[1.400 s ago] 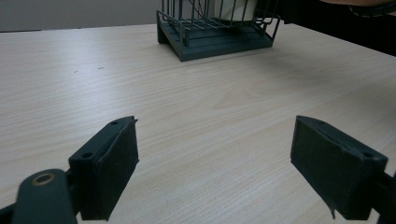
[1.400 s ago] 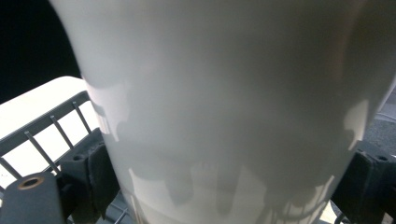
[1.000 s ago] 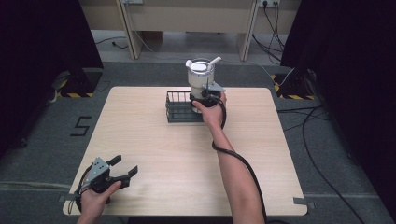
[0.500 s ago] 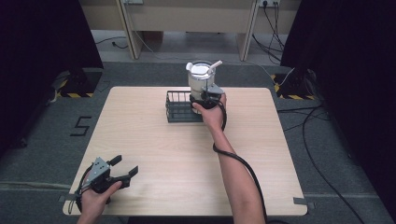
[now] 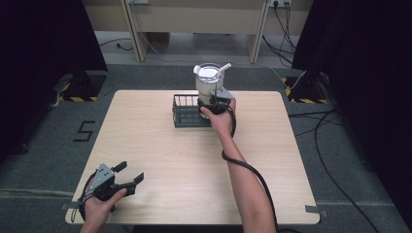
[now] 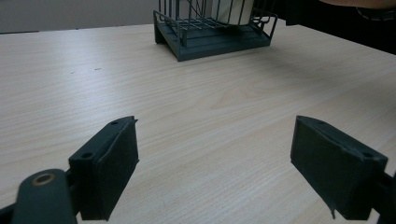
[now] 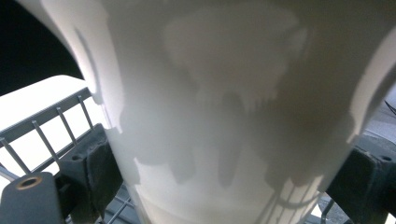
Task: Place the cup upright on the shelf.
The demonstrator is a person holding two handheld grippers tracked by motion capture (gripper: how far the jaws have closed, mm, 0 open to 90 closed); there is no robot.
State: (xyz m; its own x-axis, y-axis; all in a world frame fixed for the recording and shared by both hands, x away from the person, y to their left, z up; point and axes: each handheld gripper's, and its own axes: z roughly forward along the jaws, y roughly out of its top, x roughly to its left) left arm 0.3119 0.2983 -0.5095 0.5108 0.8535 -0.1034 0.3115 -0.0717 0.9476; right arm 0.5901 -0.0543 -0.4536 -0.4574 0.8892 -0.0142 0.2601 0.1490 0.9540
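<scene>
The right gripper (image 5: 212,100) has its jaws closed around the white cup (image 5: 210,81), which stands in the wire basket (image 5: 185,112) at the table's (image 5: 145,145) far side. The step looks like setting it down (or lifting); next, release gently. The left gripper (image 5: 127,175) rests wide open.

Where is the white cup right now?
In the high view, the white cup sits at the table's far middle, in the right end of the wire basket, between the right gripper's jaws.
</scene>
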